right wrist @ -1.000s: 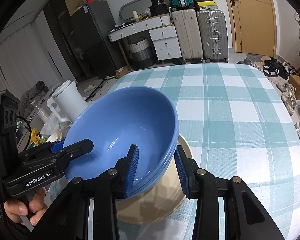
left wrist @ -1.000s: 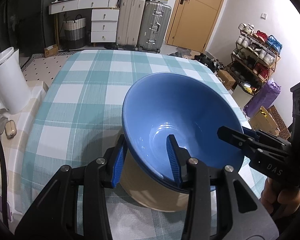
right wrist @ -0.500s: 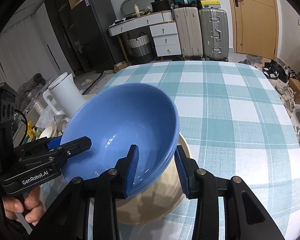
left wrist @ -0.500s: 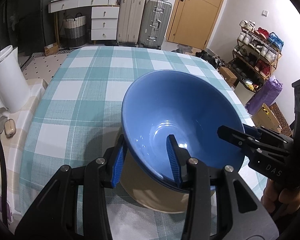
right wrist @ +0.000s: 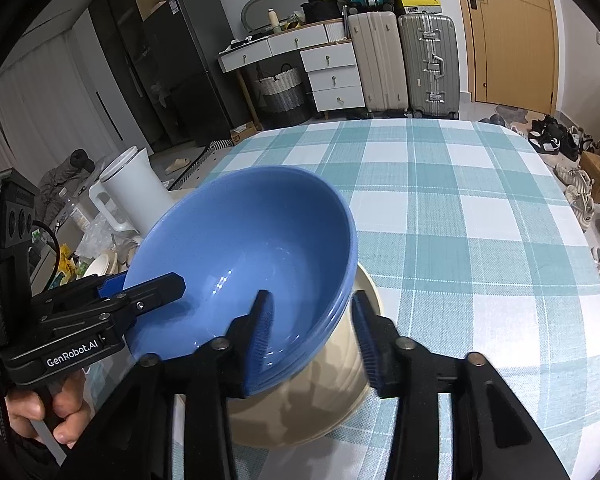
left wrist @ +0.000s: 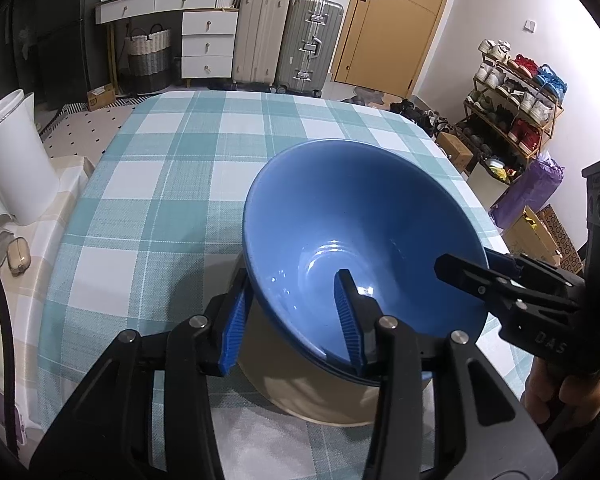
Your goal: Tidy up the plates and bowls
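Blue bowls [left wrist: 356,232] nested on cream bowl [right wrist: 324,404], near tabletop's front edge; right gripper [right wrist: 312,340] just loosened, opening; left gripper [left wrist: 296,320] opening too; stack apparently set.

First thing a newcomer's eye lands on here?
The blue bowl, stacked in a cream bowl near the front of the checked tablecloth. The left gripper and right gripper straddle opposite rims, jaws opening. Next, the white kettle left of the table.
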A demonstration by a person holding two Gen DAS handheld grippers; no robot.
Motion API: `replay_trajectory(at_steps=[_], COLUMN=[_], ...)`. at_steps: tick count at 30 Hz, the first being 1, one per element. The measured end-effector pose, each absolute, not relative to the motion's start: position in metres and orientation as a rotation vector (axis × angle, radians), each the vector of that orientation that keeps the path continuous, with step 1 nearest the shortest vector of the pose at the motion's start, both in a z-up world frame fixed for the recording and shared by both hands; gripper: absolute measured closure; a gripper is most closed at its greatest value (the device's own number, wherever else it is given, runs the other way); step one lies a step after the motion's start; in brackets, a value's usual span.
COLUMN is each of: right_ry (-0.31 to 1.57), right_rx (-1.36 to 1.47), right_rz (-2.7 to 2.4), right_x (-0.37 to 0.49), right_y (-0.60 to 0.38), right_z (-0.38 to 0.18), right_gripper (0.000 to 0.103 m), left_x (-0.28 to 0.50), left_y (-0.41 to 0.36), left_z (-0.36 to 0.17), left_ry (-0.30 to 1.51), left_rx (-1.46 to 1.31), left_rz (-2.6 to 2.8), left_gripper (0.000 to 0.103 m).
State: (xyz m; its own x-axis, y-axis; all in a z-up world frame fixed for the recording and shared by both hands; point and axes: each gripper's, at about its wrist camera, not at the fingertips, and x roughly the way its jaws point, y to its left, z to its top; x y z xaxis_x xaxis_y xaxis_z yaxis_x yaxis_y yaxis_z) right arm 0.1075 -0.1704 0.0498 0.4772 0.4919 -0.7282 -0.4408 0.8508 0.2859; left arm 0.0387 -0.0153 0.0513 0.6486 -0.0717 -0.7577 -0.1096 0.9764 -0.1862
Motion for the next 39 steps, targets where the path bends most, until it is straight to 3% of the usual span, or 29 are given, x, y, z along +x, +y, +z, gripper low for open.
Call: replay_trajectory(at_steps=[2, 5, 7, 11, 14, 27, 39], right_ry=[0.909, 0.915, 0.907, 0.891, 0.863, 0.663, 0.545], right_rx=[0.069, 0.09, 0.111, 0.093, 0.086, 0.033, 0.018], right_rz=[0.57, 0.559, 0.569, 0.578, 0.59, 0.657, 0.686], right_x=[0.108, 0.109, 0.109, 0.109, 0.107, 0.082, 0.06], right_y=[-0.172, -0.177, -0.18, -0.183, -0.187, -0.21, -0.223], right_z=[0.05, 0.051, 0.054, 0.059, 0.064, 0.073, 0.057], right_gripper=[0.049, 0.029, 0.022, 0.007, 0.005, 0.001, 0.001], left_x=[0.039, 0.037, 0.034, 0.032, 0.025, -0.027, -0.066], left_y=[-0.013, -0.009, -0.006, -0.001, 0.004, 0.032, 0.041], left_z=[0.052, 0.055, 0.057, 0.059, 0.064, 0.082, 0.065], left_ry=[0.859, 0.847, 0.834, 0.83, 0.805, 0.629, 0.503], left_rx=[-0.218, -0.211, -0.209, -0.198, -0.201, -0.178, -0.11], left_rz=[0.035, 0.047, 0.046, 0.045, 0.052, 0.059, 0.059], left_gripper=[0.06, 0.046, 0.021, 0.017, 0.001, 0.001, 0.001])
